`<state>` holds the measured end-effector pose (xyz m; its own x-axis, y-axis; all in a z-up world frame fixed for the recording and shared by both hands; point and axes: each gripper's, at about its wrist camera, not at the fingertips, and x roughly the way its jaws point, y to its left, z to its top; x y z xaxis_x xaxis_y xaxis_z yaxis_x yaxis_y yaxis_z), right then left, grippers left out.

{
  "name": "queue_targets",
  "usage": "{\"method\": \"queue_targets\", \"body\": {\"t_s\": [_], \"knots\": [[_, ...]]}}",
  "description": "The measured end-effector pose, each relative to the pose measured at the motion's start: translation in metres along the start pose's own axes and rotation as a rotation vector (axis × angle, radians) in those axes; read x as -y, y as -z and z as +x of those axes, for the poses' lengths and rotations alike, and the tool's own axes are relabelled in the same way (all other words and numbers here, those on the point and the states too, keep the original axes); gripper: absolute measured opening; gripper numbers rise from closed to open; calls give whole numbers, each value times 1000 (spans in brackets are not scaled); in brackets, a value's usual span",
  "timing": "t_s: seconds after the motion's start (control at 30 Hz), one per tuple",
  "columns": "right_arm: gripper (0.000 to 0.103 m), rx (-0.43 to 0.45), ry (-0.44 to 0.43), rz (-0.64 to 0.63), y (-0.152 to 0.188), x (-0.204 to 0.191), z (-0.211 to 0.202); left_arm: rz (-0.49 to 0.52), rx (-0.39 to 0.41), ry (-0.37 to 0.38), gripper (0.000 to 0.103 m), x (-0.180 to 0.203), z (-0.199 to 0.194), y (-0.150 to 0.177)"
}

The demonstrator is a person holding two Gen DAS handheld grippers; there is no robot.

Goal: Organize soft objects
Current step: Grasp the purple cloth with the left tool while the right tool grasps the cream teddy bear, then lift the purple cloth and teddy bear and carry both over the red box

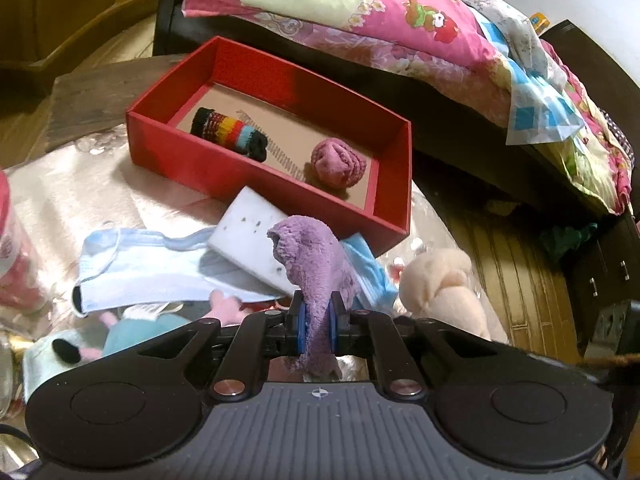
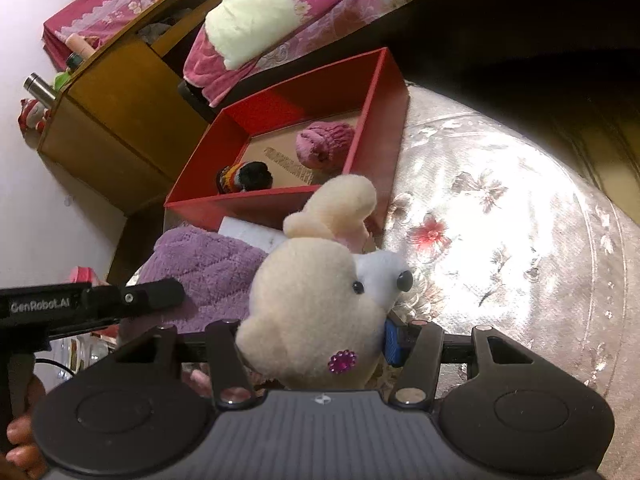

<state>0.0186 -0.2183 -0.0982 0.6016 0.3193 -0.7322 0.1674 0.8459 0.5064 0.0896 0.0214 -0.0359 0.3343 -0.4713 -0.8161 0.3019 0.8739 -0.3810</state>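
- Left gripper (image 1: 319, 322) clenched on a fluffy purple towel-like cloth (image 1: 310, 256); blue pads pressed flat against both sides of the fabric, cloth rising above the fingertips and drooping forward, tail end hanging behind the jaws.
- Same purple cloth (image 2: 204, 268) bunched at the left of the right wrist view, the other gripper's black body lying across it.
- Right gripper (image 2: 316, 346) grasping a cream plush toy with a white snout and black bead eyes (image 2: 308, 308); one blue pad (image 2: 394, 342) visible against the toy's right side, the other hidden behind the plush.
- Purple sequin flower on the toy's lower part, near the gripper body.
- Same cream plush (image 1: 444, 284) at the right edge of the left wrist view.
- Open red cardboard box (image 1: 192, 160) on a shiny floral tablecloth (image 2: 500, 220), just beyond both held things.
- Inside the box: a rolled black sock with coloured stripes (image 1: 230, 132) toward the left, a balled pink sock (image 1: 338, 162) toward the right, the two apart.
- White rectangular sponge block (image 1: 252, 236) touching the box's near wall, resting on a pale blue face mask (image 1: 148, 268).
- Pink-and-blue plush figure (image 1: 160, 320) lying near the left gripper, partly hidden.
- Pink floral quilt (image 1: 400, 20) heaped on the bed behind the box.
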Motion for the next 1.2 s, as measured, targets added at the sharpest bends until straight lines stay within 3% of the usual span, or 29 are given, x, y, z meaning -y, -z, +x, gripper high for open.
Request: {"method": "queue_targets", "body": {"t_s": [0.37, 0.67, 1.03, 1.2], "knots": [[24, -8, -45, -60, 10, -24, 0, -18, 37, -28, 7, -14, -24, 13], [24, 7, -80, -91, 11, -45, -5, -28, 76, 4, 7, -13, -45, 17], [24, 49, -116, -96, 10, -61, -19, -71, 157, 54, 7, -12, -72, 12], [24, 86, -136, -95, 5, -70, -27, -69, 225, 32, 7, -5, -85, 8]]}}
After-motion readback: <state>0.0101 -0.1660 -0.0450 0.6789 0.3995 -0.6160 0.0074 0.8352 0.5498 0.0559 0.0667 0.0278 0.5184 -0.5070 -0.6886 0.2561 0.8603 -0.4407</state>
